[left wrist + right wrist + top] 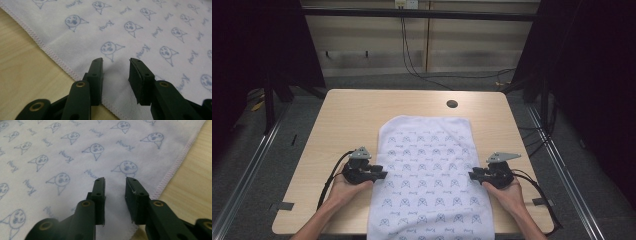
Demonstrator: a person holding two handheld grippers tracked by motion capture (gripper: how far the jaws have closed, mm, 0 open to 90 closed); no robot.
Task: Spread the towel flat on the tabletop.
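Cloth (427, 175) spread flat on the table (342, 120), white with a repeated blue print of small faces and script, long axis running away from the near edge, near end hanging over that edge. Far edge of the cloth just short of the round hole (452, 104) in the tabletop.

Left gripper (381, 175) held at the cloth's left edge, about midway along its length, tips pointing inward over the fabric. Jaws apart, a clear gap between them, nothing clamped. From the left gripper view (115, 65): both jaws low over the cloth (140, 32), just inside the stitched hem (47, 50), bare wood to the outside of that hem. Contact with the fabric impossible to tell.

Right gripper (472, 174) held at the cloth's right edge, opposite the left one, tips also pointing inward. Jaws likewise parted, holding nothing. From the right gripper view (115, 183): jaws over the printed cloth (75, 152), hem (175, 165) running off to one side, wood beyond it.

Both hands resting low near the table's near edge, one on each side of the cloth, cables trailing back from each gripper.
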